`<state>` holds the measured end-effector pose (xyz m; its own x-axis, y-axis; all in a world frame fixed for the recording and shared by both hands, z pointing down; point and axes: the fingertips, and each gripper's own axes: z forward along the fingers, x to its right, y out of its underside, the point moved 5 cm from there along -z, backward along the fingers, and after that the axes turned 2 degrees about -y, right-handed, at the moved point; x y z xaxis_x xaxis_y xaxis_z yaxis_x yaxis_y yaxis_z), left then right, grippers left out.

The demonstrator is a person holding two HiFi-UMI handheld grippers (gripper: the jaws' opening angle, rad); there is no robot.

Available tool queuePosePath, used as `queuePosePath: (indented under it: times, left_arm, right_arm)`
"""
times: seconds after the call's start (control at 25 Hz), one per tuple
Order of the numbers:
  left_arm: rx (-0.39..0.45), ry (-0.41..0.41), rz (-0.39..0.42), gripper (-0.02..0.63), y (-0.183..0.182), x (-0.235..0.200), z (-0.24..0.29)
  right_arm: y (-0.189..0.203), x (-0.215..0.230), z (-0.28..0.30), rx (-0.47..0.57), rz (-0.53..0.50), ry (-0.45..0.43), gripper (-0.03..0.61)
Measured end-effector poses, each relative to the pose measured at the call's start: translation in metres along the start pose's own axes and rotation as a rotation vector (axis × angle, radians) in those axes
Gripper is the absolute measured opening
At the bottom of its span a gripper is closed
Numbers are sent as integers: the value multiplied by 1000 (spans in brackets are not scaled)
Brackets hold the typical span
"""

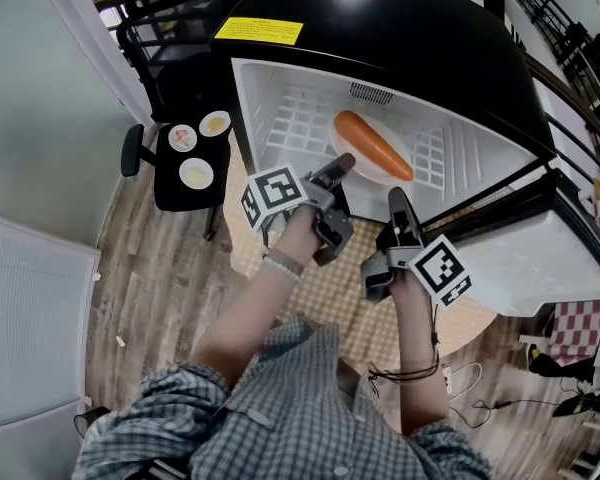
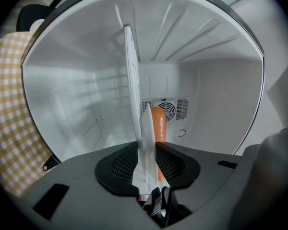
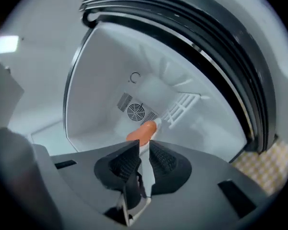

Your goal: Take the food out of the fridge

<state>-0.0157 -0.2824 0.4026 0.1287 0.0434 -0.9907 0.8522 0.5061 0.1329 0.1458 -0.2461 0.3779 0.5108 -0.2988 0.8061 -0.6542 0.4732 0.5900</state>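
An orange sausage (image 1: 375, 146) lies on a white plate (image 1: 365, 175) inside the open black fridge (image 1: 380, 28), on its white floor. My left gripper (image 1: 342, 164) reaches in at the plate's near left rim. In the left gripper view the plate (image 2: 145, 128) stands edge-on between the jaws of the left gripper (image 2: 148, 150), which is shut on it, with the sausage (image 2: 158, 123) behind. My right gripper (image 1: 398, 198) is at the plate's near right rim. In the right gripper view a white strip of plate (image 3: 157, 123) fills the narrow gap of the right gripper (image 3: 143, 157), in front of the sausage (image 3: 141, 132).
The fridge door (image 1: 540, 258) hangs open at the right. A wire shelf (image 1: 300, 123) lines the inside. A black chair (image 1: 175, 163) at the left carries three small dishes (image 1: 196, 173). A checked rug (image 1: 330, 293) lies under my arms, and a white cabinet (image 1: 30, 318) stands at the far left.
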Motion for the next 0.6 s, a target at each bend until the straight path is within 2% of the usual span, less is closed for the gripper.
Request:
queuePosePath:
  times: [0.08,0.2,0.44,0.6]
  left_arm:
    - [-1,1,-1,114,0,0,0]
    - [3,4,-5,114,0,-1,1]
    - [9,9,-8,114,0,-1,0]
    - [7,12,-7,114,0,-1,1]
  right_arm:
    - [0,5,5,26,114,-31,39]
    - [1,10,11,40,193,-47,49]
    - [8,15,20,37,263,-46,49]
    - [8,15,28,45,274,-55,51]
